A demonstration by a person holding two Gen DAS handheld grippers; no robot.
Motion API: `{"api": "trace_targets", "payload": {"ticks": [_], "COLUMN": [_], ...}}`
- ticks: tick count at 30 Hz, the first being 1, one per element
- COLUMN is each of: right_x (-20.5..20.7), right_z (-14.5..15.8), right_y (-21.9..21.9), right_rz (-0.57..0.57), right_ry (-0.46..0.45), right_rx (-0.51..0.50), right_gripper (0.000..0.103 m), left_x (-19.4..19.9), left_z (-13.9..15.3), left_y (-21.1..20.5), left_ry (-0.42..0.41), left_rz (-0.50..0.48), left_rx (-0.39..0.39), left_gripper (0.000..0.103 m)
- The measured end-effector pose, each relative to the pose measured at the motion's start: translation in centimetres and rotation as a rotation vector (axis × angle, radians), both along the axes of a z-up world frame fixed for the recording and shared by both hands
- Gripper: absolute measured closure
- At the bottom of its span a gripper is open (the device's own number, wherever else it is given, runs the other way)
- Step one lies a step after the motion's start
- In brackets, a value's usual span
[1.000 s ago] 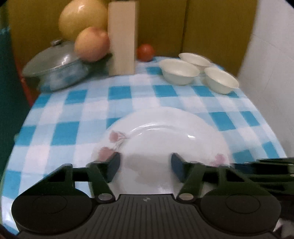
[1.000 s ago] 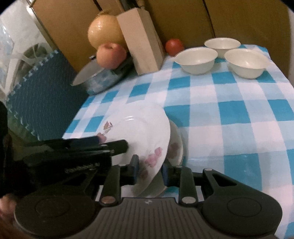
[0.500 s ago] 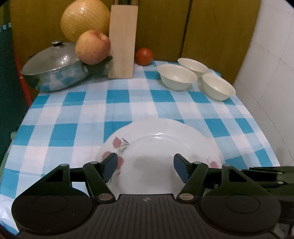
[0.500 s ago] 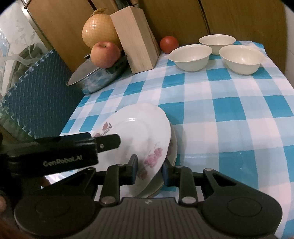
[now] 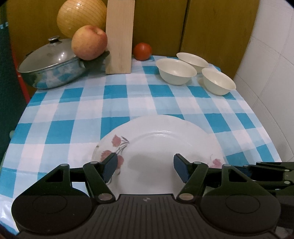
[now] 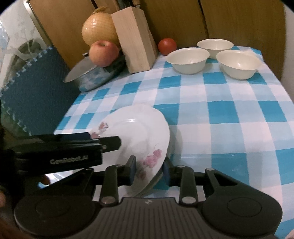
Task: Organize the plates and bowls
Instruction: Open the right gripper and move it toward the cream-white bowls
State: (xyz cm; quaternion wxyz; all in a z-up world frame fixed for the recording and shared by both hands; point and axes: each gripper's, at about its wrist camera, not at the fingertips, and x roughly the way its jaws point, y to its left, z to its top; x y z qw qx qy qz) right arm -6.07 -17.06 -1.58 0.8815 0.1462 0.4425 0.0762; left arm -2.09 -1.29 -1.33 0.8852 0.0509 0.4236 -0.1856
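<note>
On the far left of the table sits a pot (image 5: pixel 49 66) with an apple (image 5: pixel 89 42) on it, a big yellow fruit (image 5: pixel 80 16) behind, then a wood block (image 5: pixel 120 36) and a tomato (image 5: pixel 142 51). Your left claw (image 5: pixel 145 165) hangs over the flower plate (image 5: pixel 159 147) with its fingers spread wide, pinching nothing. The plate is near you, at the front edge of the checked cloth (image 5: pixel 128 99). Your right claw (image 6: pixel 149 168) has its fingers pressed on the rim of that plate (image 6: pixel 139 136), so the plate is tipped up on its edge side. Under it you can see the edge of at least one more plate, so it looks like the plates are already in a stack, or almost. I think the top plate only needs to be laid flat and let go. On the far right, three white bowls (image 5: pixel 176 71) stand apart from each other, each one on the cloth by itself. They are not stacked yet, so that part of the job is still left for you to do.
</note>
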Motion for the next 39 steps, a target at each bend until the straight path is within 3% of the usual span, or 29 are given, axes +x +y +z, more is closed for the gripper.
{"api": "trace_targets", "payload": {"ticks": [8, 24, 32, 39], "right_x": [-0.1, 1.1, 4.0, 7.9], "right_z": [0.0, 1.4, 3.0, 3.4], "right_y": [0.0, -2.8, -5.0, -7.2], "right_rz": [0.004, -0.109, -0.181, -0.250], "right_ry": [-0.015, -0.056, -0.105, -0.095], "right_rx": [-0.009, 0.020, 0.039, 0.059], "right_gripper": [0.071, 0.070, 0.070, 0.070], "left_x": [-0.1, 0.3, 2.8, 7.5], "left_z": [-0.1, 0.7, 3.1, 3.1], "left_y": [-0.2, -0.8, -2.6, -3.6], "left_ry": [-0.002, -0.023, -0.107, -0.049], "left_rz": [-0.002, 0.005, 0.019, 0.051], "left_rx": [0.007, 0.015, 0.030, -0.002], "left_gripper": [0.029, 0.026, 0.021, 0.022]}}
